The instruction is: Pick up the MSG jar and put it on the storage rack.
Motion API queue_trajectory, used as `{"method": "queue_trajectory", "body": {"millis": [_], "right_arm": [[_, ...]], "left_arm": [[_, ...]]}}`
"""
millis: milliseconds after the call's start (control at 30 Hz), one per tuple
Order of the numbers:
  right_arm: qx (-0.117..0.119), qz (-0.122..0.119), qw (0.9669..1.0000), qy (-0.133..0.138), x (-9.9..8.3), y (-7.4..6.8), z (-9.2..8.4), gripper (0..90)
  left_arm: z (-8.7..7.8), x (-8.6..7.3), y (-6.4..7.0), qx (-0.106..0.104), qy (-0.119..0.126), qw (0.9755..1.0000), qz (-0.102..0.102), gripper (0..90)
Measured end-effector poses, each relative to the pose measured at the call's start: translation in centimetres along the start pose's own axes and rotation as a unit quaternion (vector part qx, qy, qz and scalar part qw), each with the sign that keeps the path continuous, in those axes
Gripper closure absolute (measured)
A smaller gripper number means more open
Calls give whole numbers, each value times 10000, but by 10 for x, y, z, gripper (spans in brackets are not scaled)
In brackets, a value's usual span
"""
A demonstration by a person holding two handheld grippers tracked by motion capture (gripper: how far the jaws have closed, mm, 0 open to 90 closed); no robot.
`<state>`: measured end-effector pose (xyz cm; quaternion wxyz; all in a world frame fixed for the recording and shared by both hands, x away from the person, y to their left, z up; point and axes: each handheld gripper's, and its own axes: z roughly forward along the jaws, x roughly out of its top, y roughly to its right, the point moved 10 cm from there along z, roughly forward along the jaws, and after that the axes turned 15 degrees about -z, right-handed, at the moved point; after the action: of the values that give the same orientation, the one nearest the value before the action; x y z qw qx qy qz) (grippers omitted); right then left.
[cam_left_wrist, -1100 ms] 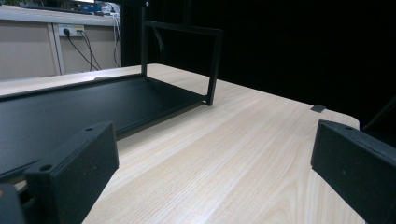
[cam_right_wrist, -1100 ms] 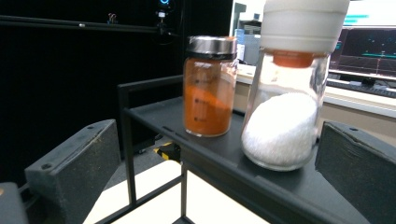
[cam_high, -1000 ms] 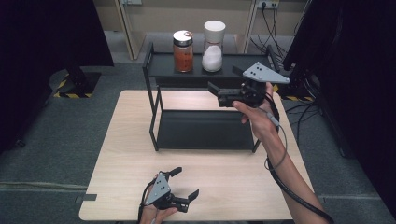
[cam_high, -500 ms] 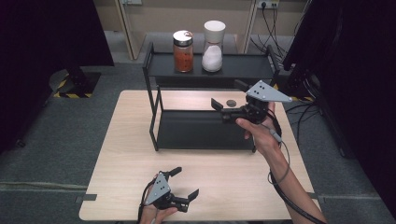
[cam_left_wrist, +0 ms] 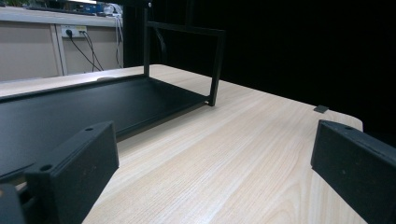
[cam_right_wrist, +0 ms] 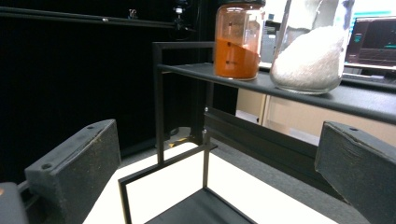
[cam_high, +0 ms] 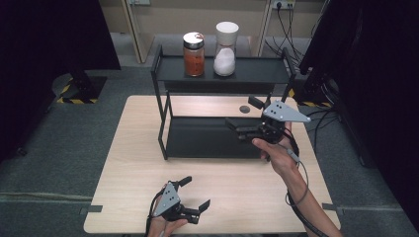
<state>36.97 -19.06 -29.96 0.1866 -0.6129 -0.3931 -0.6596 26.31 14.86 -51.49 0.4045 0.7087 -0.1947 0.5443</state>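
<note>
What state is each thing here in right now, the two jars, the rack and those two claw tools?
Orange jar: upright on the top shelf, lid on, roughly half full.
White jar: upright beside it, capped, partly full.
Rack: standing, lower shelf bare.
Right gripper: open, holding nothing, over the lower shelf.
Left gripper: open, holding nothing, near the table's front edge.

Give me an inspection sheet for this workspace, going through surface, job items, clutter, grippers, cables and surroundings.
Surface: light wood table, bare at the front.
Job's things: black two-tier rack on the table; orange-filled jar and white-filled jar upright, side by side on its top shelf; lower shelf bare.
Clutter: small dark round spot on the table behind the rack, cannot tell what.
Grippers: left gripper open, low at the front edge; right gripper open, holding nothing, over the lower shelf's right end.
Cables: right gripper's cable trails along the forearm; wall cables behind.
Surroundings: grey floor, dark curtains on both sides.
</note>
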Motion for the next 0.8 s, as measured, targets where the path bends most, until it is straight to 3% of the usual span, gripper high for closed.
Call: {"method": "queue_trajectory", "body": {"millis": [367,800], "right_arm": [[127,59,9999,-7,-20,-12,-8,3],[148,-39,9999,31,-38,-27,-24,3]], "left_arm": [[1,0,-1,31,4,10000,-13,2],[-1,1,-2,57,31,10000,-14,2]]}}
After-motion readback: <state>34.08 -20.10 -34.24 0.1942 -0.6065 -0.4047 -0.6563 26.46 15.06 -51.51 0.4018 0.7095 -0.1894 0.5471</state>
